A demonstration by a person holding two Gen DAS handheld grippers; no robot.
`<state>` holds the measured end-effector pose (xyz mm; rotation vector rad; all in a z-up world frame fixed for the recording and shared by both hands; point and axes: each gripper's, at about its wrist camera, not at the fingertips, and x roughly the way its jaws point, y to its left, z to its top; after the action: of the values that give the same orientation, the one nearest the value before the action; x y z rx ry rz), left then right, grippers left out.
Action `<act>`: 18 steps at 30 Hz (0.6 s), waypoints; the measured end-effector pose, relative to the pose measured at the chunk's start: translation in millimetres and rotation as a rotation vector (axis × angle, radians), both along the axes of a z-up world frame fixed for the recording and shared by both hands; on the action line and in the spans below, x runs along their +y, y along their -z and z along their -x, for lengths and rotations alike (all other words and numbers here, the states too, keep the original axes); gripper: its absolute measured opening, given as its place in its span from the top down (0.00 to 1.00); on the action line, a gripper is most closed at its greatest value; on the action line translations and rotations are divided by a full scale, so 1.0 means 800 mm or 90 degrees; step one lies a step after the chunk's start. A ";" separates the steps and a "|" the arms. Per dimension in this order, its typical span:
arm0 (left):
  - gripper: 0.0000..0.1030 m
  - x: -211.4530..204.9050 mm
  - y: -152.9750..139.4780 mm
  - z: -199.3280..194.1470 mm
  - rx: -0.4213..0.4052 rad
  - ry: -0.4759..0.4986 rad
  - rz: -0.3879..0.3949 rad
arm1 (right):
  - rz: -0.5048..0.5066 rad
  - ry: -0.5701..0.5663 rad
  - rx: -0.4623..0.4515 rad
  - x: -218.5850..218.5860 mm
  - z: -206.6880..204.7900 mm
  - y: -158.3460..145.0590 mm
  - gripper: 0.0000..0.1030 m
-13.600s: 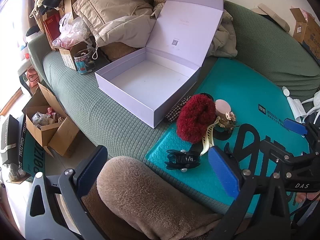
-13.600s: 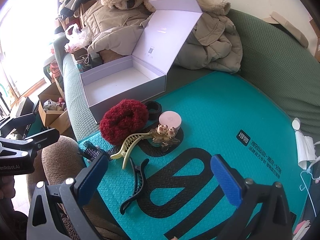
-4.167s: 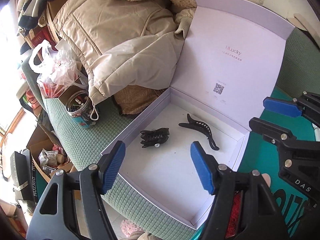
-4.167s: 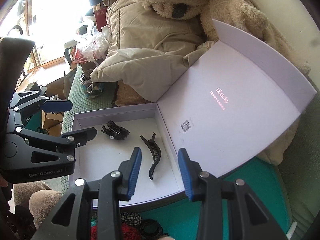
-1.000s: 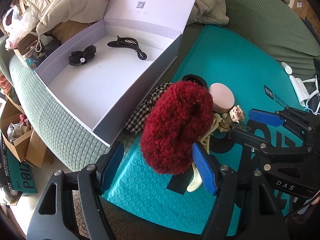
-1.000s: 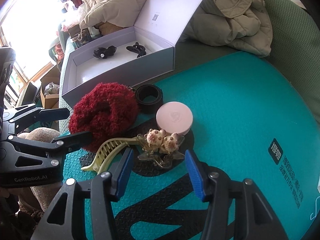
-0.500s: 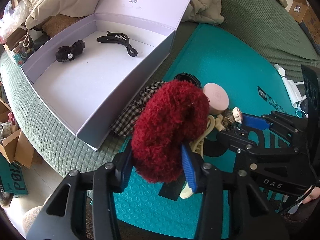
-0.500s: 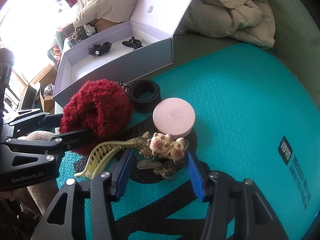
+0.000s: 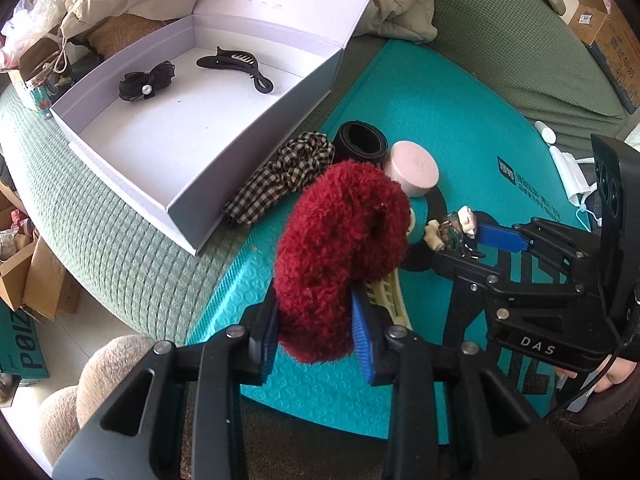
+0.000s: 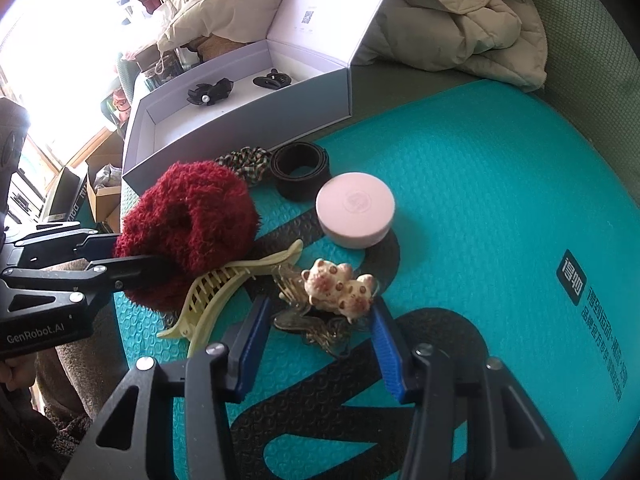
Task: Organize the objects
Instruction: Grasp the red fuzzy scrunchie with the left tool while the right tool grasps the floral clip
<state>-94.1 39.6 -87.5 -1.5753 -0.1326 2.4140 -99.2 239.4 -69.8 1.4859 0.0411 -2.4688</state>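
Checked scrunchie (image 9: 280,184) fully visible from left, half-hidden from right (image 10: 244,162)

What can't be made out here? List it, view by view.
- Left wrist view: most of the cream claw clip, hidden behind the red fluffy scrunchie and the left hand-held gripper, whose jaws have just been closing on it.
- Right wrist view: the checked scrunchie, mostly behind the red one.
- Both views: the lid's small print, too small to read.
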 end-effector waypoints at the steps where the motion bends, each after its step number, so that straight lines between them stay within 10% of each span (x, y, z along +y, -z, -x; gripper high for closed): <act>1: 0.71 -0.001 0.000 -0.005 -0.002 0.001 0.002 | -0.001 -0.002 -0.001 0.000 -0.004 0.000 0.51; 13: 0.70 0.001 -0.003 -0.054 -0.022 0.024 0.025 | 0.005 0.000 -0.015 0.003 -0.047 -0.002 0.51; 18: 0.52 0.006 0.007 -0.050 -0.034 0.034 0.035 | 0.013 0.008 -0.022 0.008 -0.060 -0.001 0.51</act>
<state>-54.1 44.6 -93.3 -1.6460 -0.0333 2.3559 -51.4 245.5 -69.4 1.5253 0.0007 -2.4443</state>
